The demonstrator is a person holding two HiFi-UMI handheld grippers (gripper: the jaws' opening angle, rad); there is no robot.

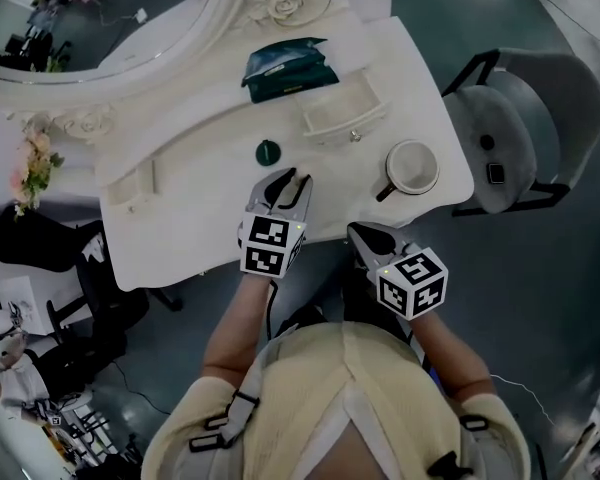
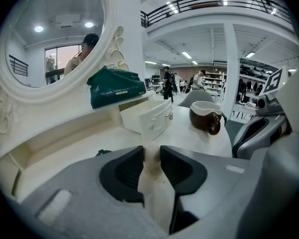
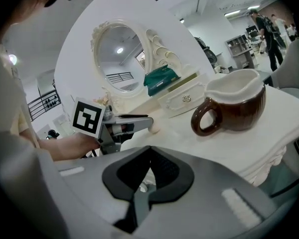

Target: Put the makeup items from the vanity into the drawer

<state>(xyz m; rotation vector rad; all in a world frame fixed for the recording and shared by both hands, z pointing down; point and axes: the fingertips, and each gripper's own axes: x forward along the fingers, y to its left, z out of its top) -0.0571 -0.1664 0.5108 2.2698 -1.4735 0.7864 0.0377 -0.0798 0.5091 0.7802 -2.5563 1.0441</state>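
Pinched beige makeup sponge (image 2: 152, 164) in narrowed left gripper (image 1: 292, 180), open drawer (image 1: 355, 126) just beyond, rightward; held right gripper (image 1: 360, 234) shut, empty.

A brown, white-lined ceramic mug (image 1: 412, 168) stands near a grey padded chair (image 1: 540, 108), well apart from a dark green plastic packet (image 1: 288, 68).

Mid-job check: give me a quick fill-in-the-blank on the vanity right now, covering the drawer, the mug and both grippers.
1. The small white drawer on the vanity stands ___.
2. The left gripper is ___ on a small beige item.
3. The right gripper, jaws together, holds ___.
4. In the head view, the brown mug stands on the drawer's ___ side.
Missing words: open; shut; nothing; right.
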